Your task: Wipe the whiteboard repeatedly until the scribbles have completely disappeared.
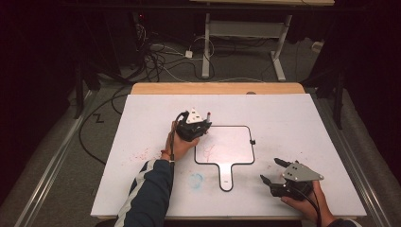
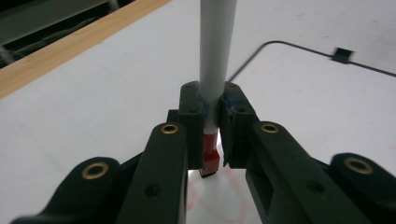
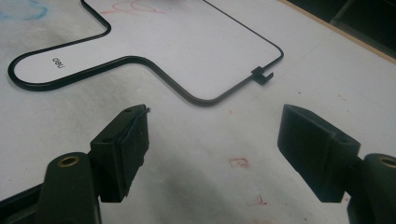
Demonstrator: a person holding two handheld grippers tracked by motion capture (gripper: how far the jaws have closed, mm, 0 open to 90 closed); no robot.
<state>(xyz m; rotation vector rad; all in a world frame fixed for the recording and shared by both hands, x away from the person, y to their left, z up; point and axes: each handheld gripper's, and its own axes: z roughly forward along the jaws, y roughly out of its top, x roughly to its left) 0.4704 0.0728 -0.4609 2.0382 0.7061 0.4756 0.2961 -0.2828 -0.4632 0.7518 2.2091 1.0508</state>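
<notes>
The left gripper [image 1: 202,126] pinched a red-tipped marker [image 2: 215,60] over the small whiteboard [image 1: 236,146], beside its red scribble [image 1: 206,152]; pressed askew, the marker might have slipped; the right gripper [image 1: 273,171] waited spread.

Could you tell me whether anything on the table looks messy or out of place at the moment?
Only smudges: a blue smear on the table left of the whiteboard handle, and faint red marks further left. The marker sits upright in the left gripper.
</notes>
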